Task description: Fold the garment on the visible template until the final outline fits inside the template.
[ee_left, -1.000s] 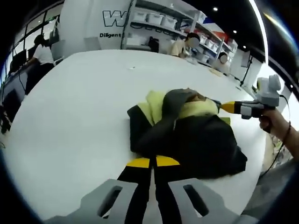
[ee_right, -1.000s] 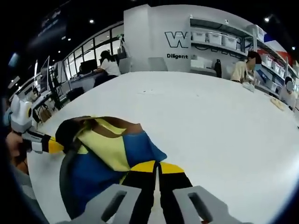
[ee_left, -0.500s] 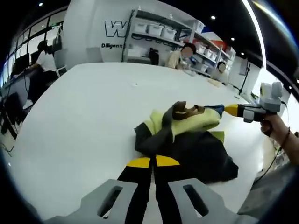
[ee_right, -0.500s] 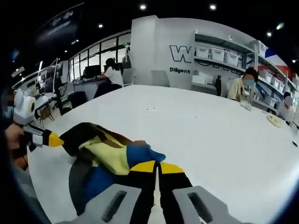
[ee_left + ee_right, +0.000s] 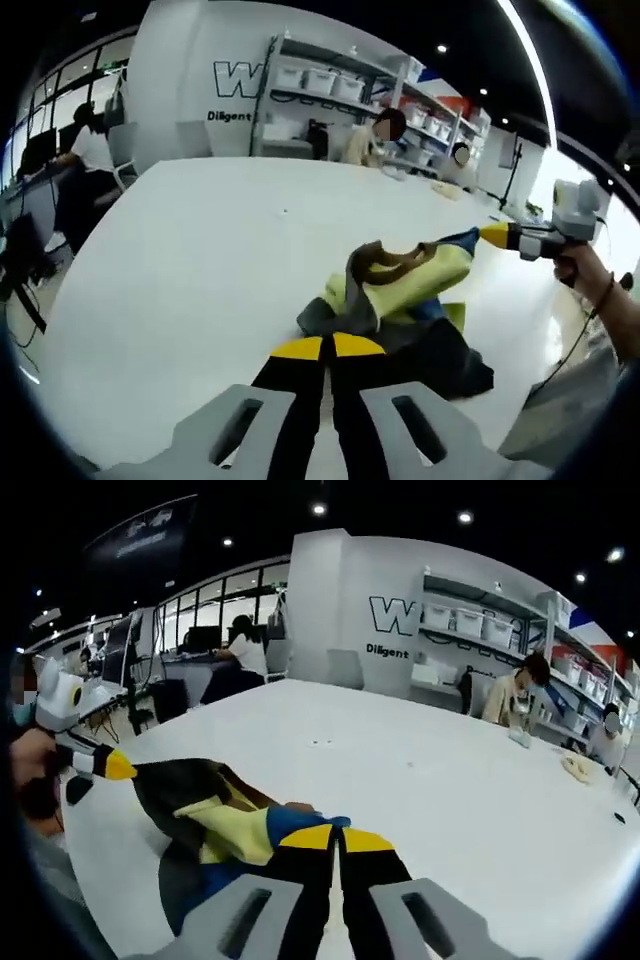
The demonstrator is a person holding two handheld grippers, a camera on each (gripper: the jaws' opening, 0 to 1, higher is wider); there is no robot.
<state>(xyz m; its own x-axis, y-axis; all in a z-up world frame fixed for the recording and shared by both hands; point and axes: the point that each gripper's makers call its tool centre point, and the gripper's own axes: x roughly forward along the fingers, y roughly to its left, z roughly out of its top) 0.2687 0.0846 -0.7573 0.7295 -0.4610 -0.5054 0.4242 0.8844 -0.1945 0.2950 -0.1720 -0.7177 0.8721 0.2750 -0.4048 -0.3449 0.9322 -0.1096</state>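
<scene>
A wide white worktop (image 5: 180, 250) fills a large room with shelves of bins (image 5: 330, 85) and people seated at its far edge. The garment (image 5: 400, 300), yellow, blue and dark, lies bunched near the near edge. The left tool (image 5: 327, 347) and the right tool (image 5: 333, 837) each pinch its cloth, jaws closed.

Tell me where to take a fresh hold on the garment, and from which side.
Both grippers are already shut on the garment: the left gripper on its dark near edge, the right gripper on a raised blue-and-yellow corner. For a fresh hold, I would take the dark flap lying flat on the table, coming in low from the open table side: that edge looks free and single-layered.
</scene>
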